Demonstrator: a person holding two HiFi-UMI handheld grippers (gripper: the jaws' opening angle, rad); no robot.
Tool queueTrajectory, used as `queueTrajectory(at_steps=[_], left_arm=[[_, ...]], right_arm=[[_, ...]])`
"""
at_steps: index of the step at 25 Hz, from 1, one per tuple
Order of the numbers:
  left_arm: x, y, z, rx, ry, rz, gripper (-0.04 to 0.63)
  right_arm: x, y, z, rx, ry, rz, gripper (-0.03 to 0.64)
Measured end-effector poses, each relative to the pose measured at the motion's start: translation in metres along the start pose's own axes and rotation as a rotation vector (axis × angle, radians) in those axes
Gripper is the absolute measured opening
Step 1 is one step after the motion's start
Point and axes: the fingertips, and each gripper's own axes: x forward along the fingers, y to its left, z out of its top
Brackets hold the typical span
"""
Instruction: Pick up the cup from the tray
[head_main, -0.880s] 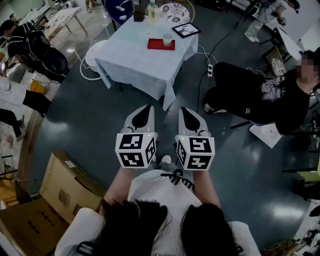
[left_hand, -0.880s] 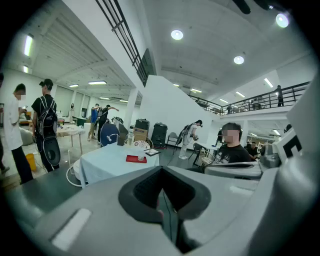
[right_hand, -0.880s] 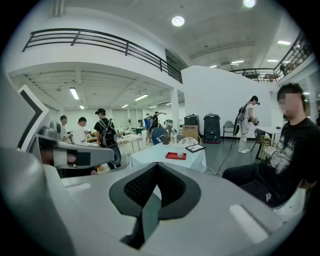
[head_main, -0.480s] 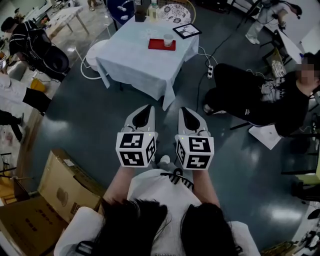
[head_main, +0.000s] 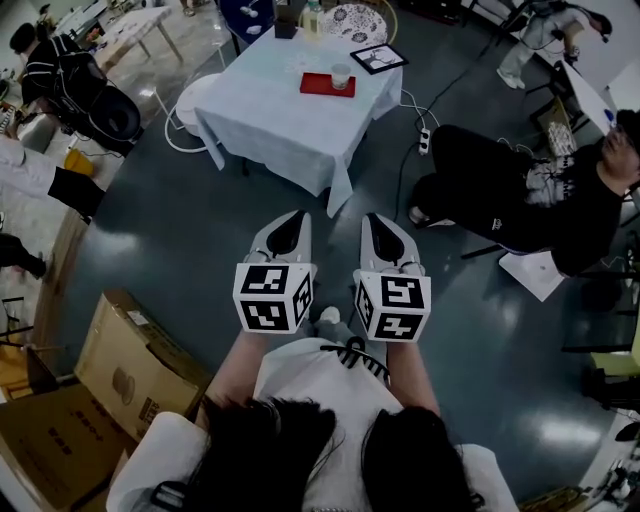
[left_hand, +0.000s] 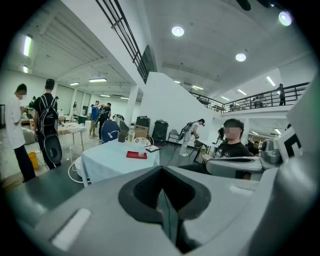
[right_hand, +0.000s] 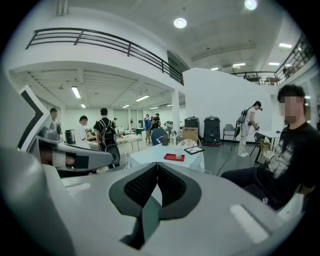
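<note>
Cup stands upright on the red tray, near the tray's right end. The tray lies on the pale-clothed worktop, toward its far side (top of the head view).

Both grippers are well apart from the worktop, held side by side close to the person's chest, with open floor between them and the cloth's near corner.

Left gripper: its fingers are pressed together with nothing between them. In its own view the cup and tray are small and distant, up and left of the finger line, so it isn't quite lined up.

Right gripper: its fingers are closed too, with the pads meeting at the tip and nothing held. In its own view the cup and tray sit just above the tips and slightly right of centre.

The grippers point roughly at the worktop and run about parallel, with a narrow gap between them. The marker cubes face the head camera.

Around the scene:
- A framed picture lies flat just right of the tray.
- A patterned plate is at the far edge of the worktop.
- A cardboard box stands on the floor, to the person's left.
- A seated person in black is off to the right, clear of the worktop.
</note>
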Motion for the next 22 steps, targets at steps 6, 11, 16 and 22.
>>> queueTrajectory(at_steps=[6,11,16,22], left_arm=[[0.007,-0.006,-0.001,0.006,0.006,0.005,0.000],[0.015,-0.009,-0.007,-0.006,0.011,0.027,0.000],[0.023,-0.010,-0.011,-0.012,0.012,0.043,0.000],[0.043,-0.004,-0.005,-0.019,0.011,0.049,0.000]], right_arm=[[0.000,-0.006,0.005,0.066,-0.025,0.069,0.088],[0.005,-0.009,0.005,0.047,-0.029,0.129,0.140],[0.012,-0.013,0.007,0.041,-0.035,0.167,0.166],[0.028,-0.020,0.009,0.021,-0.025,0.189,0.213]])
